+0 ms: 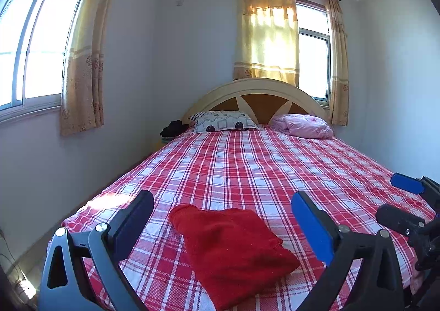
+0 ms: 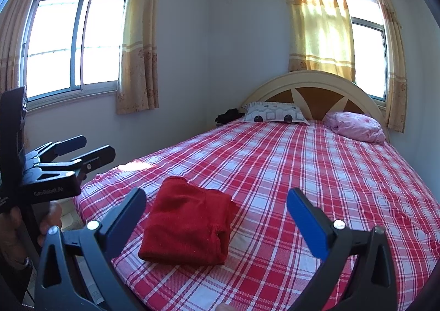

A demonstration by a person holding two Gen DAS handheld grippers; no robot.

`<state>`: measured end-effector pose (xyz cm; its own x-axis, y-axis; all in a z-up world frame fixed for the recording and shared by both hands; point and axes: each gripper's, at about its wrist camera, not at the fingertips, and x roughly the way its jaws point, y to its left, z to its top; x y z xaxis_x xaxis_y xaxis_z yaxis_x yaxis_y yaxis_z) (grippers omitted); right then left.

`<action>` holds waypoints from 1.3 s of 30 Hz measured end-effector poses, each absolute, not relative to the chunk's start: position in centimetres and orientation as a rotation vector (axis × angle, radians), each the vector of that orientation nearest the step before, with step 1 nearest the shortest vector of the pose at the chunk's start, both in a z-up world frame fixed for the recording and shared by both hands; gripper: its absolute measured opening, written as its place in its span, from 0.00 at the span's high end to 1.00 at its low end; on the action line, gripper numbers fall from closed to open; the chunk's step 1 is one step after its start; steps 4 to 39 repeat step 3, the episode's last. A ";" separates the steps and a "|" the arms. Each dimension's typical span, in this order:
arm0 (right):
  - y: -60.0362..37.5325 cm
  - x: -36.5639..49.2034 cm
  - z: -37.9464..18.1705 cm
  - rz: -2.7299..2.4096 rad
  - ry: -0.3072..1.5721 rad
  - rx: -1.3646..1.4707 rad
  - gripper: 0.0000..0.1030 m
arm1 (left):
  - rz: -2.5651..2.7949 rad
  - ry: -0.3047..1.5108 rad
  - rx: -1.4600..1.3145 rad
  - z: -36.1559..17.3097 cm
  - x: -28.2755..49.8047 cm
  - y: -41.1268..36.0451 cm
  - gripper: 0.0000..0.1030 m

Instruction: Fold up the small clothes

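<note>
Left wrist view: a red knit garment (image 1: 233, 253) lies folded into a thick, roughly rectangular bundle near the foot of the bed (image 1: 275, 168), on the red-and-white plaid sheet. It looks soft, light and limp, probably with a slightly fuzzy surface that should grip well and not slide between pads. Being in several layers, it would likely sag or fall open if lifted from one corner; a pinch through all layers at an edge, or at two neighbouring corners with both tools, seems the safer hold. The left tool (image 1: 222, 223) hangs above and just short of the garment, angled down towards it, its two fingers spread wide to either side of the bundle and holding nothing. At the right edge the right tool (image 1: 396, 201) shows partly, over the sheet beside the garment; its fingers appear parted.

Right wrist view: the same garment (image 2: 187, 228) sits towards the left corner of the bed's foot, its nearer edge showing stacked folds on the right side. The right tool (image 2: 217, 217) is held above the bed's foot end, pointing along the bed, fingers wide apart and empty, with the garment below and between them, nearer the left finger. The left tool (image 2: 82, 150) appears at the left, off the bed's side and raised, its fingers parted; the person's hand (image 2: 49, 217) grips its handle below. A patterned pillow (image 2: 275, 112) and a pink pillow (image 2: 357, 125) lie at the headboard, well apart from the work.
</note>
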<state>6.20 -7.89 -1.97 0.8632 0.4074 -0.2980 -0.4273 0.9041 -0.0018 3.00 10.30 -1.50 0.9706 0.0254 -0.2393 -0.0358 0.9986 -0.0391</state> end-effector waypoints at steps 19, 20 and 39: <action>-7.8 6.2 -2.2 0.439 0.300 -0.070 0.00 | 0.032 0.250 -0.031 -1.6 3.2 10.1 0.02; -7.8 6.2 -2.2 0.439 0.300 -0.070 0.00 | 0.032 0.250 -0.031 -1.6 3.2 10.1 0.02; -7.8 6.2 -2.2 0.439 0.300 -0.070 0.00 | 0.032 0.250 -0.031 -1.6 3.2 10.1 0.02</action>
